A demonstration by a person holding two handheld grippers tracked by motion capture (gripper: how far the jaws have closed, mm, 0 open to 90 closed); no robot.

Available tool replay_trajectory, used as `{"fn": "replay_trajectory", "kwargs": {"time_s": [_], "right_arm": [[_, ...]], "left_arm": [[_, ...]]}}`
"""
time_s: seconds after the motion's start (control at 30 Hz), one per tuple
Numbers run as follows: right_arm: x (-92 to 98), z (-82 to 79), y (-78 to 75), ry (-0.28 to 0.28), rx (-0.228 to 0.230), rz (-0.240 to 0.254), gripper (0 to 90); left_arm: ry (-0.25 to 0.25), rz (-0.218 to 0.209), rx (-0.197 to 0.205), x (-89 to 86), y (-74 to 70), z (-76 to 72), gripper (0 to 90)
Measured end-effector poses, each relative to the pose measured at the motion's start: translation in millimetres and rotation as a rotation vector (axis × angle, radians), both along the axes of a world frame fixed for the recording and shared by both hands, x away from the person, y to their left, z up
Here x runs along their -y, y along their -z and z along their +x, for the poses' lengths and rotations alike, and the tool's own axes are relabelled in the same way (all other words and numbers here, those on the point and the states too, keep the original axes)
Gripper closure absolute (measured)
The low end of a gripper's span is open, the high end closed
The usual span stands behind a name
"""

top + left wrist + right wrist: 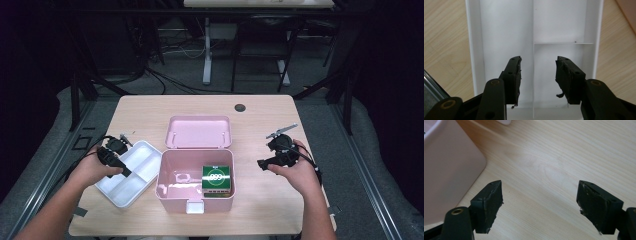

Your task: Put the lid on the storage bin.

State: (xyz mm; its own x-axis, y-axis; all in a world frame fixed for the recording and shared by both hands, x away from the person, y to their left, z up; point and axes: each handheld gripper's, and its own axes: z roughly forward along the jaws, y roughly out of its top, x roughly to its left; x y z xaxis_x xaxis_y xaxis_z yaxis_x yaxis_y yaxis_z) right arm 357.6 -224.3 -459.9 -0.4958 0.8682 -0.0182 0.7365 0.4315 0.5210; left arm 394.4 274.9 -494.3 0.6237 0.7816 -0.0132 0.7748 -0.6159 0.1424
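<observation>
surface [150, 112]: light wood, dark room behind, cables on the floor
pink box [167, 187]: lid open at mid-surface, green packet [216, 179] inside
white tray [131, 175]: just left of box, compartments bare
left gripper [538, 75]: over tray divider, half apart, nothing pinched
right gripper [540, 202]: wide apart above bare wood, right of box

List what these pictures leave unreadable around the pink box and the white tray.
- Green carton in the pink box, high view: print too small to read.
- White tray, left gripper view: near end hidden behind the left gripper; the divider stands between its jaws, untouched.
- Pink box, right gripper view: cut off by the left edge, beside the open right gripper.
</observation>
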Motion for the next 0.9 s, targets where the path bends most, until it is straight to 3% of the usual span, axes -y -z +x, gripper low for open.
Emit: {"fn": "replay_trajectory", "kwargs": {"time_s": [0.07, 0.17, 0.6, 0.9], "right_arm": [[1.4, -1.4, -2.0, 0.017, 0.013, -0.003, 20.8], [2.9, -2.1, -2.9, 0.003, 0.009, 0.031, 20.8], [-0.2, -1.6, 2.8, 0.015, 0.010, -0.002, 20.8], [0.9, -0.6, 5.2, 0.020, 0.004, -0.001, 20.8]], "left_arm": [[-0.006, 0.007, -0.017, 0.1, 6.0, 2.9, 56.4], [-0.009, 0.020, -0.025, 0.7, 11.8, 5.8, 58.7], [0.010, 0.080, -0.059, 9.6, 30.7, 15.3, 69.7], [-0.001, 0.073, -0.080, 9.5, 39.8, 20.6, 75.8]]}}
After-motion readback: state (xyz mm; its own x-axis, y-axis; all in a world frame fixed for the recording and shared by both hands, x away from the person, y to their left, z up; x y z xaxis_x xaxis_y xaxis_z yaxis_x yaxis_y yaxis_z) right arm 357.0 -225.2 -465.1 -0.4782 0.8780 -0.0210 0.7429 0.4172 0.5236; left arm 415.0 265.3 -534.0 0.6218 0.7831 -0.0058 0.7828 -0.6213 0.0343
